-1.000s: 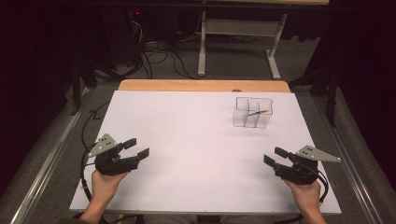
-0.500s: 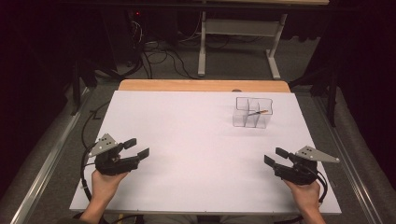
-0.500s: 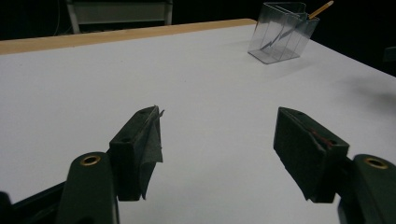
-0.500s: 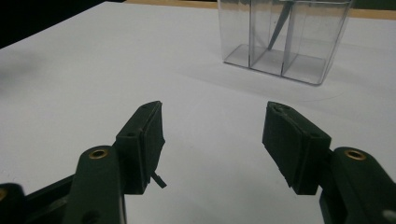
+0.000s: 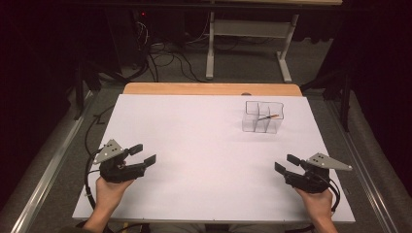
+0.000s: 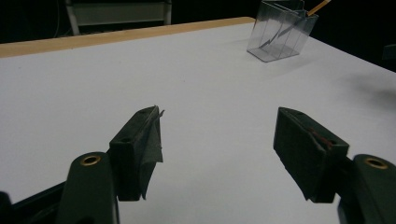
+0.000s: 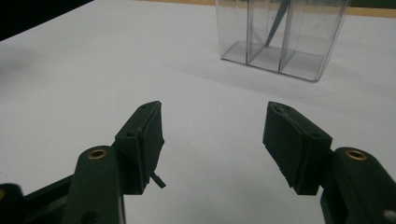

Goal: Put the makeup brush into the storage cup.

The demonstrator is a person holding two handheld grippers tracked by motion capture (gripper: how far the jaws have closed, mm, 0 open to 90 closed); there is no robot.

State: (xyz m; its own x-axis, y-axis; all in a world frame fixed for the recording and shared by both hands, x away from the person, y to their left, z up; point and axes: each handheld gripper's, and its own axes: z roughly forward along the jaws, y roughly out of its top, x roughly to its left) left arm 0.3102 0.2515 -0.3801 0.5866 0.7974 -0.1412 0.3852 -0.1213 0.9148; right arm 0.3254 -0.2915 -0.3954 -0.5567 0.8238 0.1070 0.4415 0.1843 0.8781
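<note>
A clear plastic organizer (image 5: 263, 117) with several compartments stands at the far right of the white table (image 5: 204, 145). A thin pencil-like stick (image 5: 269, 117) leans in it. The organizer (image 6: 281, 30) sits far ahead in the left gripper view and closer (image 7: 282, 35) in the right gripper view. My left gripper (image 5: 144, 153) rests near the front left edge, held by a hand, jaws apart and empty (image 6: 219, 140). Near the front right edge, my right gripper (image 5: 286, 163) is likewise open with nothing between its jaws (image 7: 215, 135).
A wooden strip (image 5: 211, 89) borders the table's far edge. Beyond it stand a metal frame (image 5: 248, 34) and floor cables (image 5: 165, 58). Metal rails (image 5: 43, 170) run along both sides of the table.
</note>
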